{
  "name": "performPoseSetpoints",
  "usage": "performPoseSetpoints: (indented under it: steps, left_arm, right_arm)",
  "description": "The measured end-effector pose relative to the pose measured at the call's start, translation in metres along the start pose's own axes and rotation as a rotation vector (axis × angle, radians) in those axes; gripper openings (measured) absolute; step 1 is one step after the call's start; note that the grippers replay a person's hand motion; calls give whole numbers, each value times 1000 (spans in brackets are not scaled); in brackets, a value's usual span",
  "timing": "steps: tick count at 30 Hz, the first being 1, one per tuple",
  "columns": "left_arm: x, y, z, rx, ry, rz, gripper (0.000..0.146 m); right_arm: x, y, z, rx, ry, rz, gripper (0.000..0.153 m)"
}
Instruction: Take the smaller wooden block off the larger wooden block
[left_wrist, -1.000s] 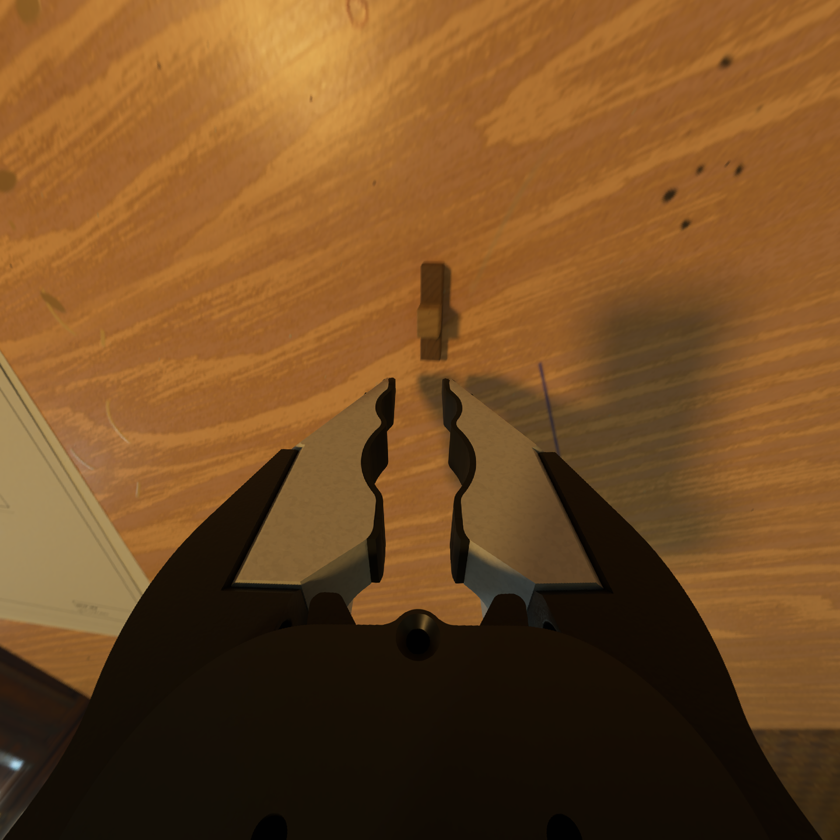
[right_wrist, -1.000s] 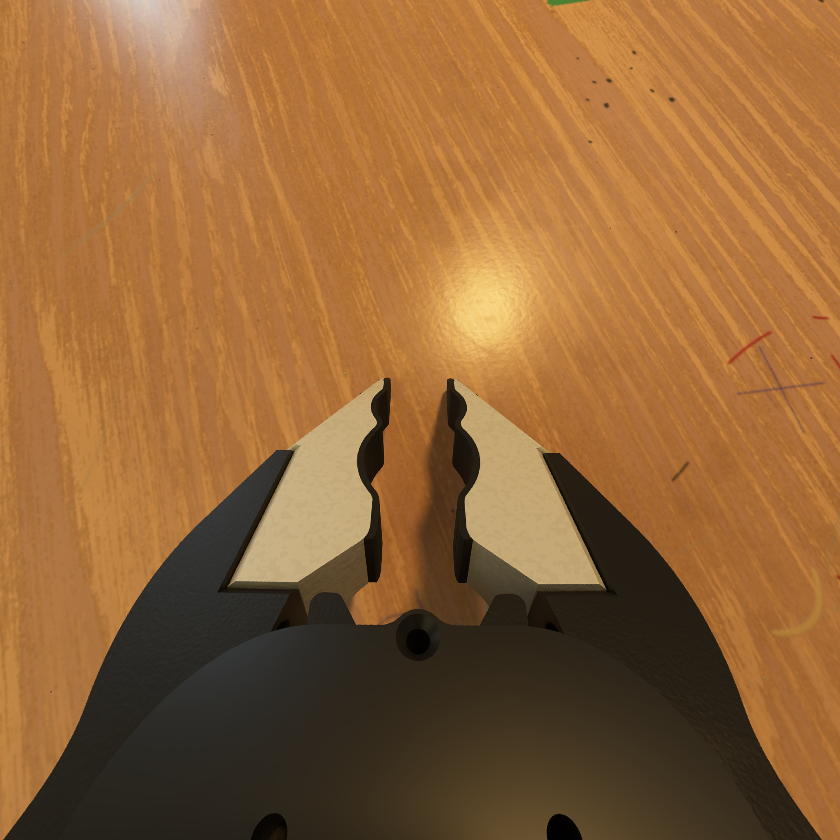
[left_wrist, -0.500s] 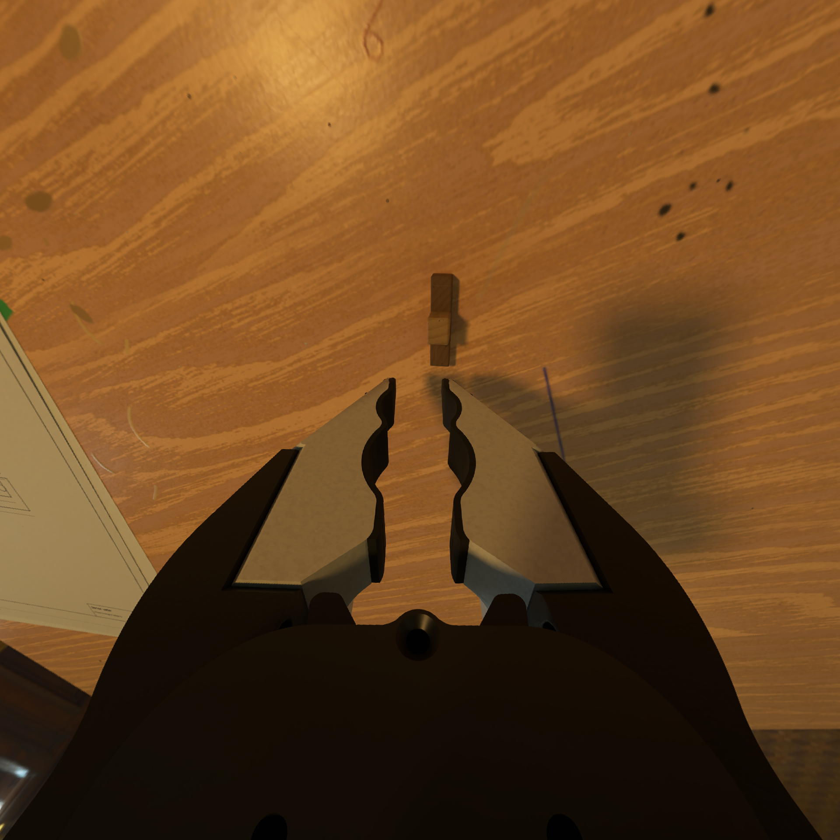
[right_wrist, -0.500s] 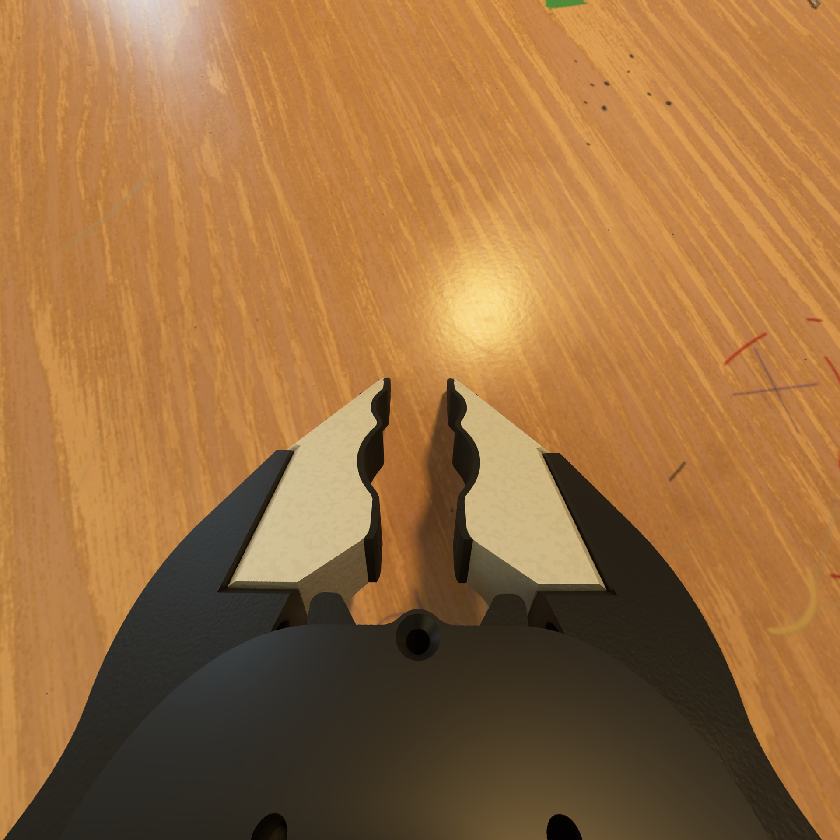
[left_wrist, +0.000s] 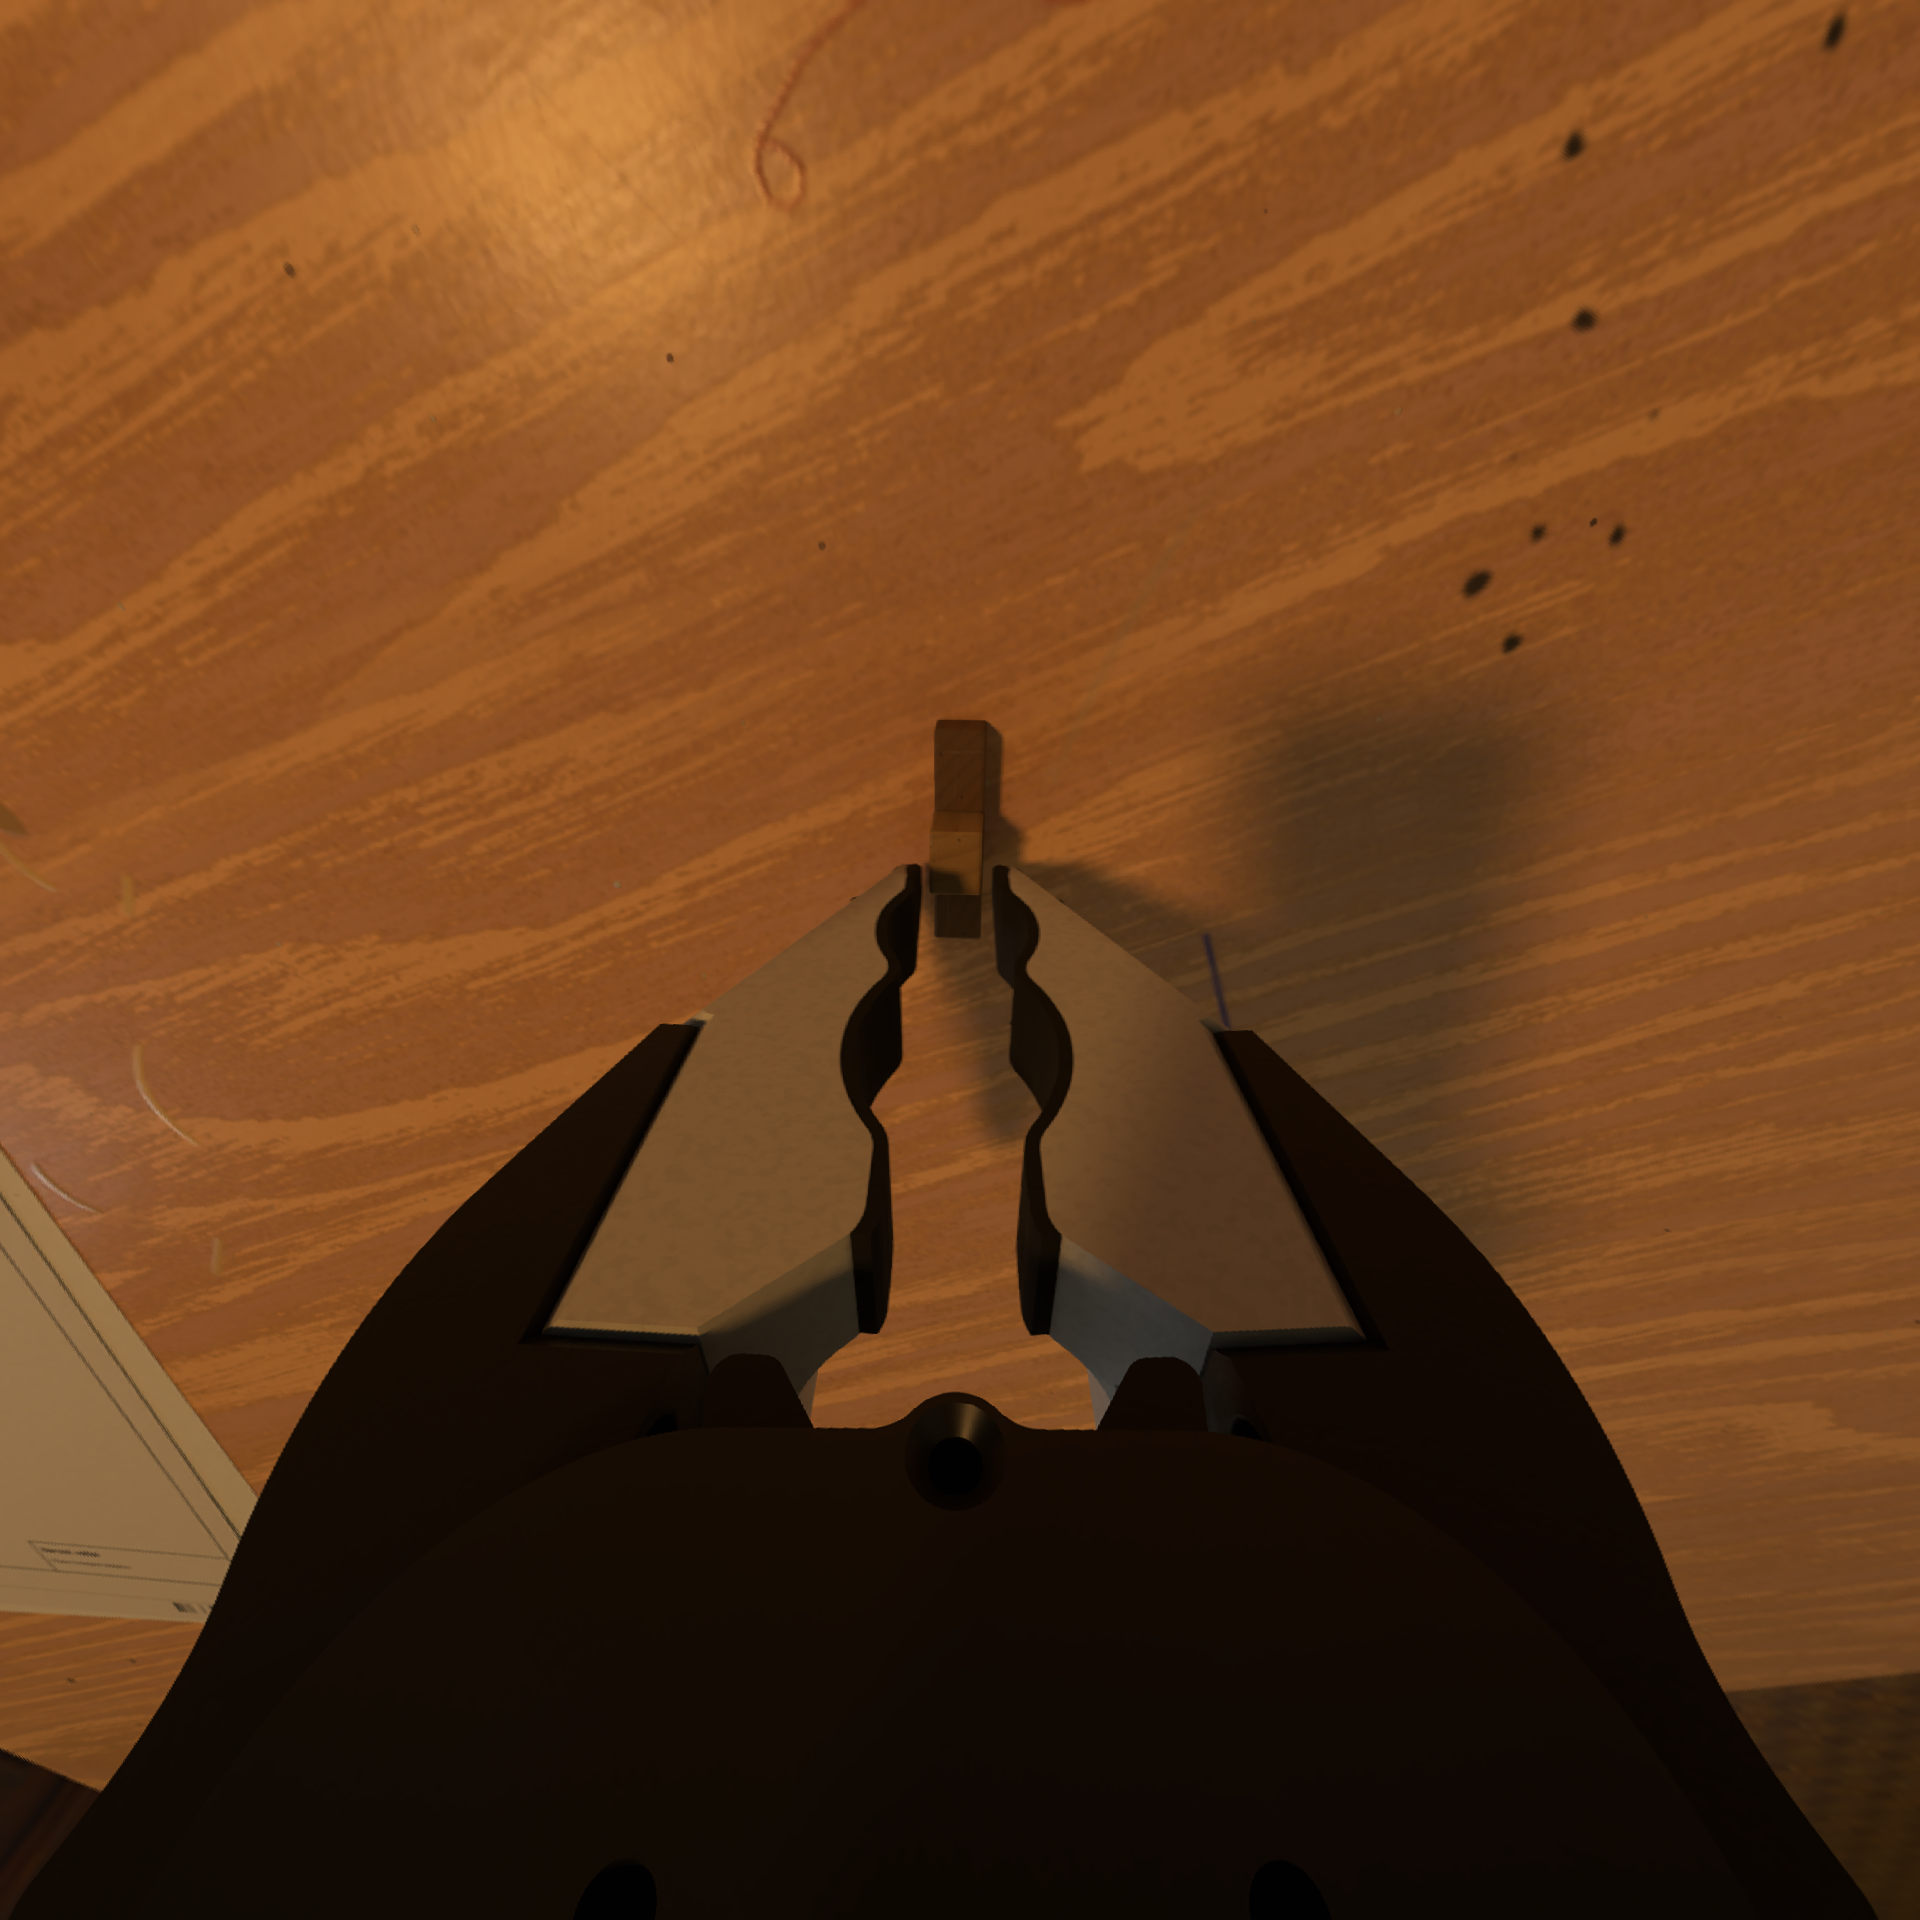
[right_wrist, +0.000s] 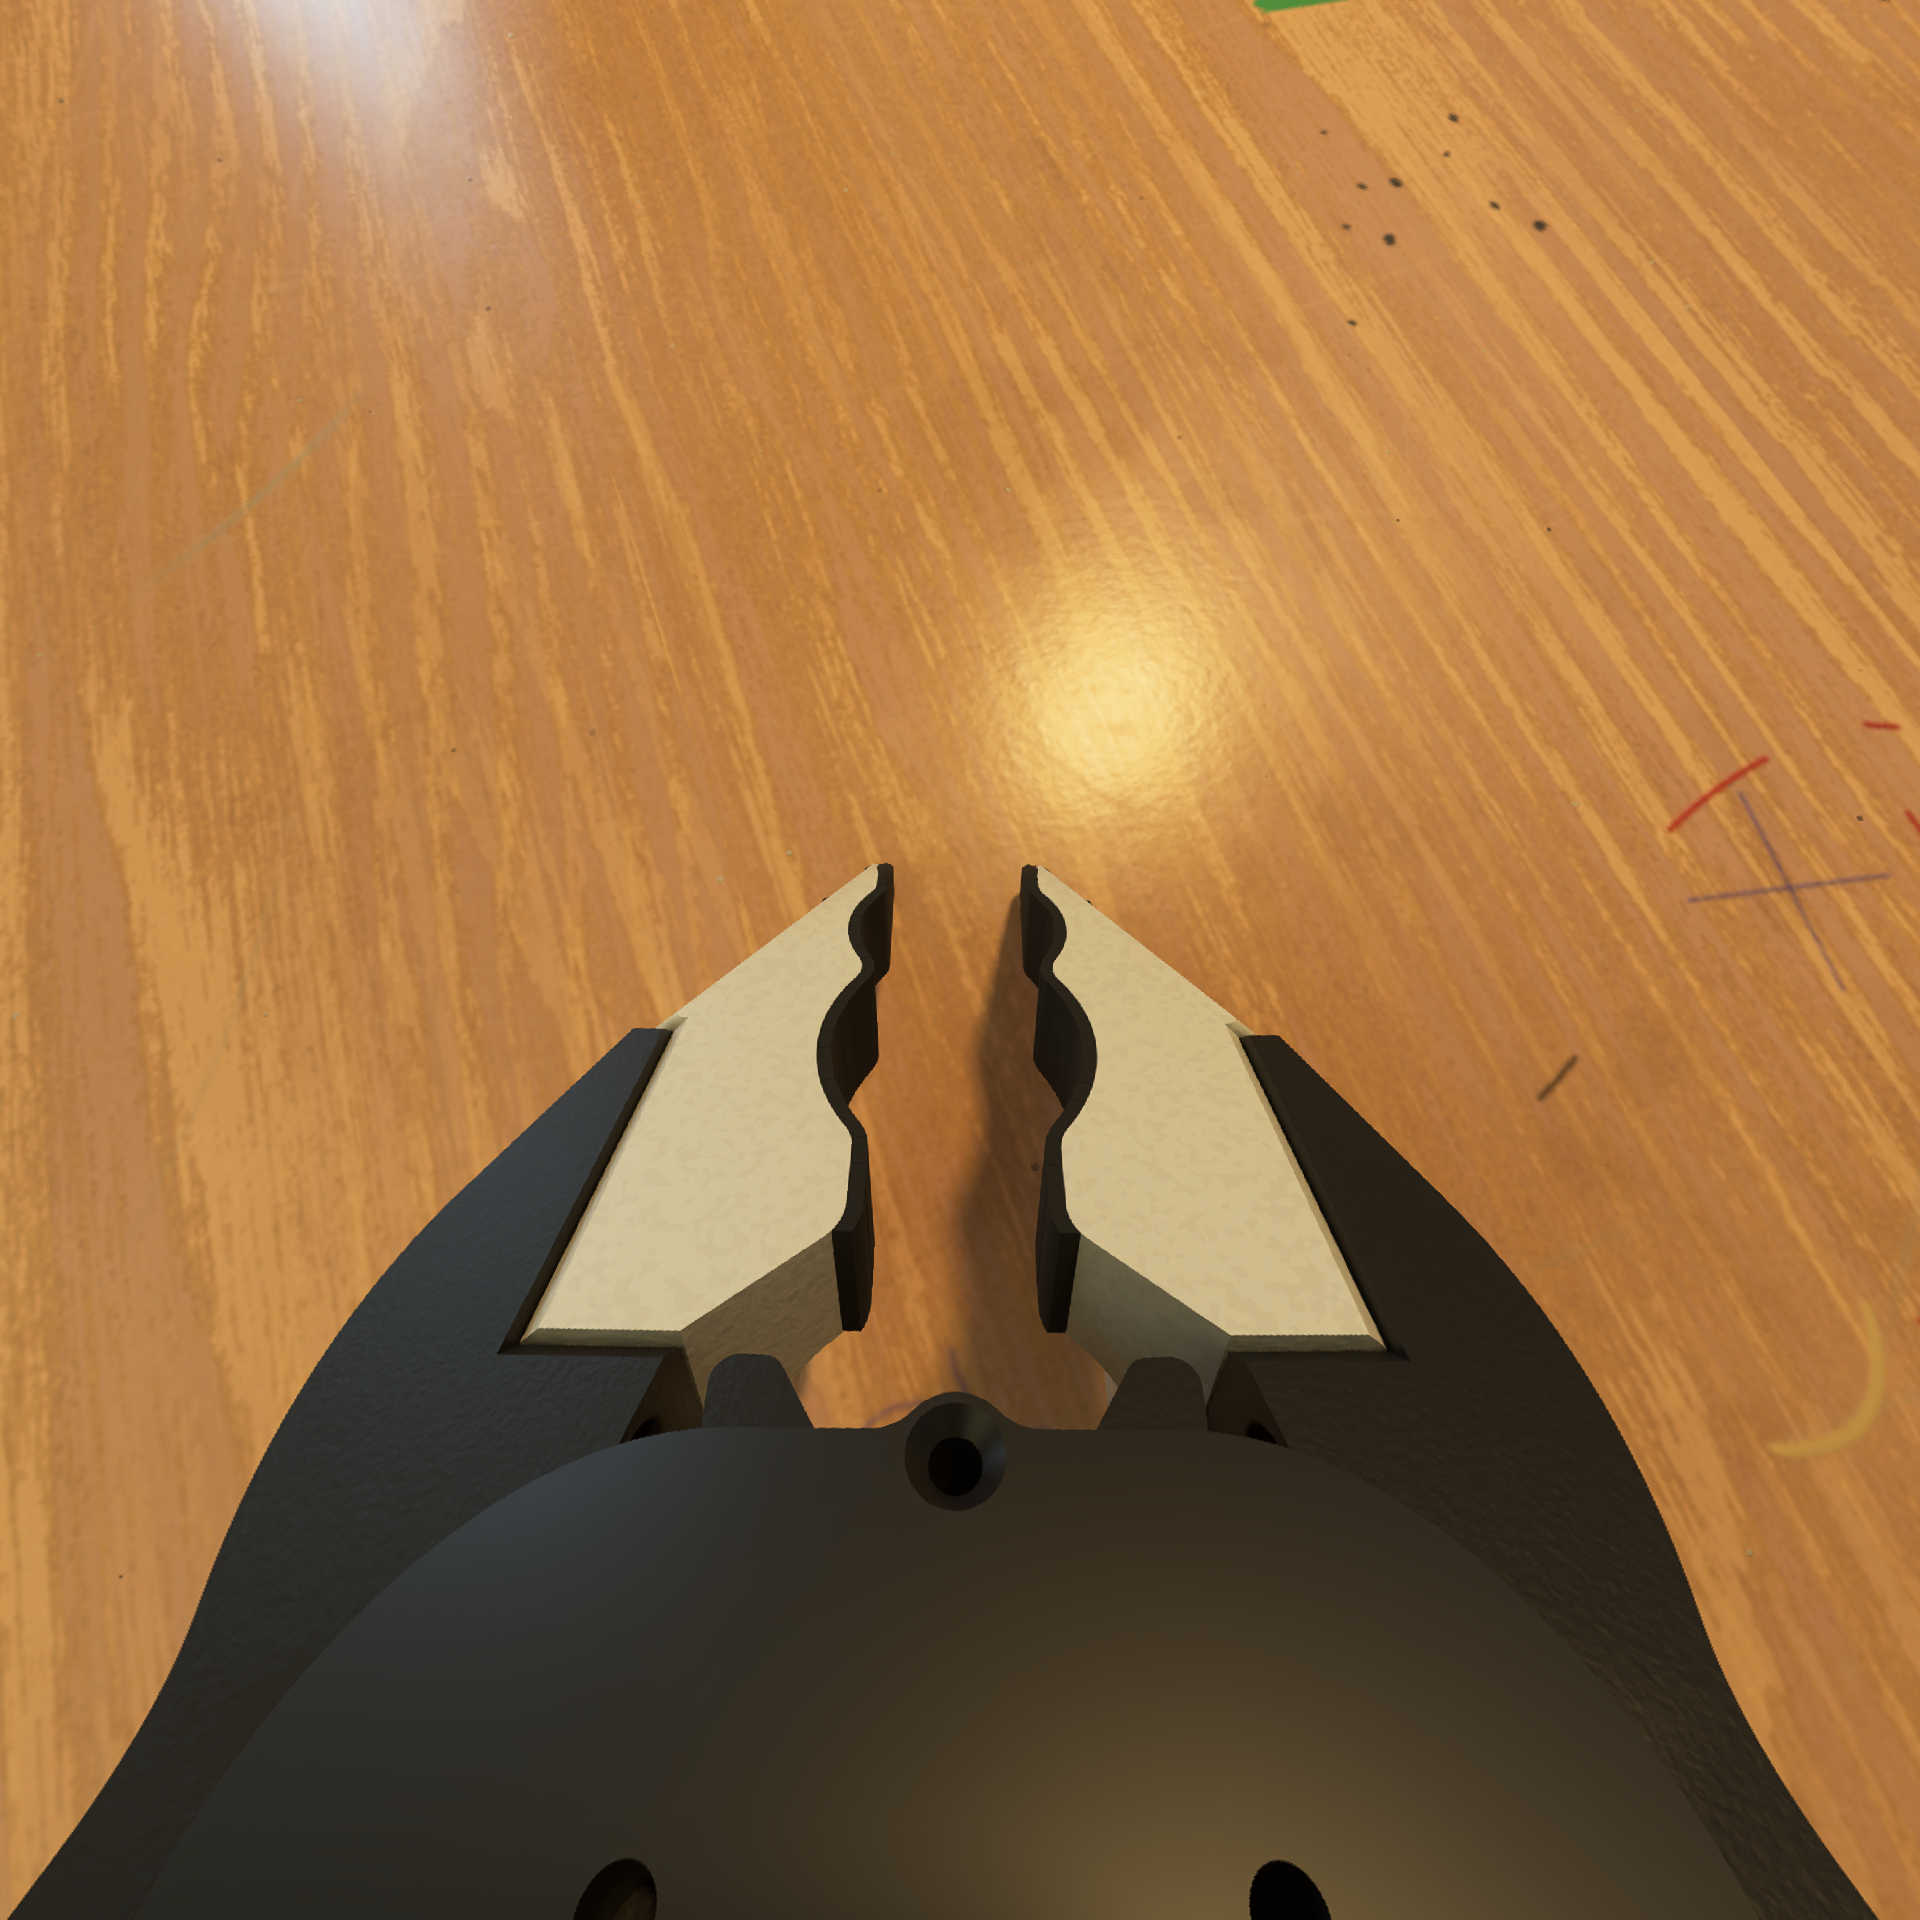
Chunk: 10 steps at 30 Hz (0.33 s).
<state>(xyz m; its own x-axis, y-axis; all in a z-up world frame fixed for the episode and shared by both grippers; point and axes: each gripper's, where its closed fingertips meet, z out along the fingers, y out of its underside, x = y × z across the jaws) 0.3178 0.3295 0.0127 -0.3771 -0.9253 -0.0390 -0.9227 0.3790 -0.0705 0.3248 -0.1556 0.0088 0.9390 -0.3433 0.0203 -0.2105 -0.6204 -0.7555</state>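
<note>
Your left gripper has closed in on the stack: the small pale wooden block, on the long darker wooden block, now sits right at the tips of its jaws, which stand apart around the near end. You look ready to clamp it. Your right gripper hangs unchanged over bare orange wood-grain desk, jaws apart, gripping nothing.

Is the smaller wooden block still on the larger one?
Yes: the smaller wooden block sits on the larger wooden block, unlifted.
</note>
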Motion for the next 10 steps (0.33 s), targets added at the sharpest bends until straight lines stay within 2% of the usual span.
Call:
performPoseSetpoints:
  steps: [1, 5, 10]
  left_arm:
    - [-1, -1, 0, 8, -6, 7, 8]
    - [-7, -4, -2, 39, -54, 29, 9]
    - [-11, -12, -25, 149, -119, 35, 9]
  right_arm:
    - [0, 0, 0, 0, -3, 4, 24]
    - [0, 0, 0, 0, 4, -4, 24]
    - [0, 0, 0, 0, 5, -7, 24]
